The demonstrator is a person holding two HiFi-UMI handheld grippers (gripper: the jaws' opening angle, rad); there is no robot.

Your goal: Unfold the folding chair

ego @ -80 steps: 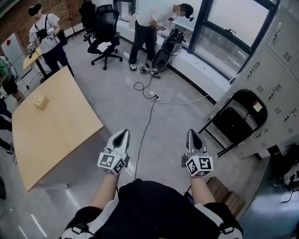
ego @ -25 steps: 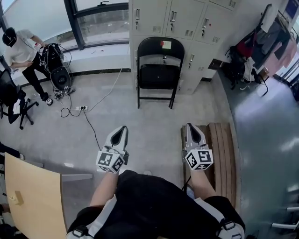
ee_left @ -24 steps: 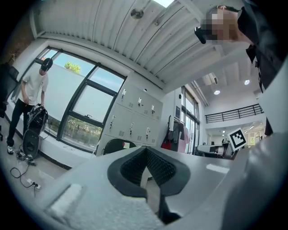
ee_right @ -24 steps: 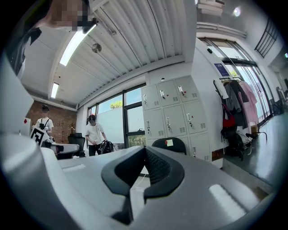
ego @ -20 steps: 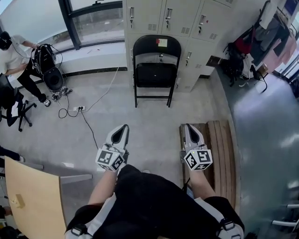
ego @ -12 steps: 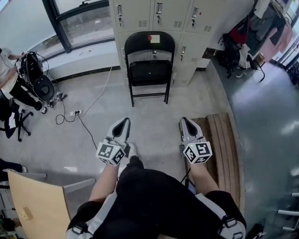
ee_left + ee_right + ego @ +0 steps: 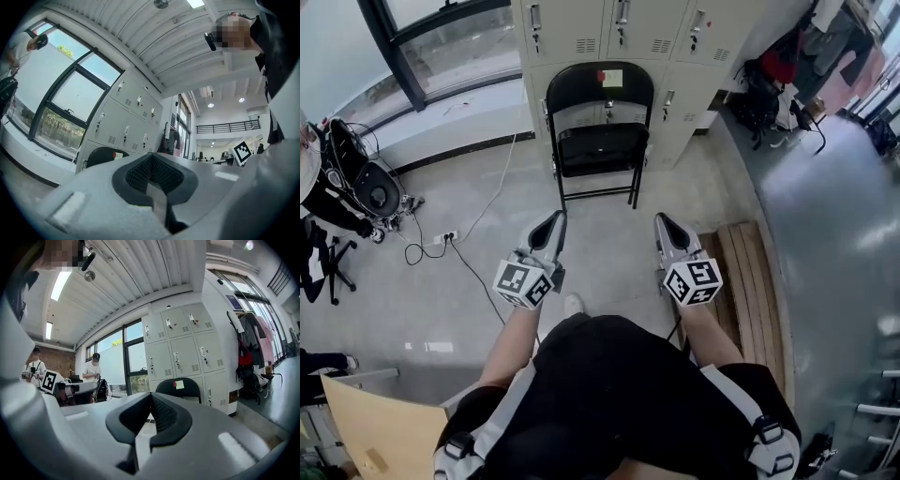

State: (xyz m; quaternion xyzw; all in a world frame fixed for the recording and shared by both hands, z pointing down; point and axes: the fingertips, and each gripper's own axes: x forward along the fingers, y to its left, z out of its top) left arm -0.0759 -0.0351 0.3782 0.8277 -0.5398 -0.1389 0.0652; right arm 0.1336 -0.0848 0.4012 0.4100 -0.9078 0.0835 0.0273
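While I hold both tools out in front of me, the left gripper (image 7: 555, 220) has its jaws shut tight with nothing between them. The right gripper (image 7: 662, 222) is the same: jaws pressed together and empty. They sit side by side with a gap of bare grey floor (image 7: 609, 234) between them, and both point toward 12 o'clock.

Straight ahead at 12 o'clock, apart from both tips, stands the folding chair (image 7: 600, 141). It is black and looks folded flat, with the seat turned up against the back. A small paper note (image 7: 611, 77) is stuck near the top of its back. The chair stands right in front of the pale lockers (image 7: 619, 28).

At 3 o'clock from the right gripper, wooden slats (image 7: 750, 281) lie on the floor. At 9 o'clock from the left gripper, a black cable (image 7: 478, 272) runs across the floor. Further out at 10 o'clock is a big window (image 7: 441, 47). At 1 o'clock, bags and clothes (image 7: 769, 84) hang by the lockers.
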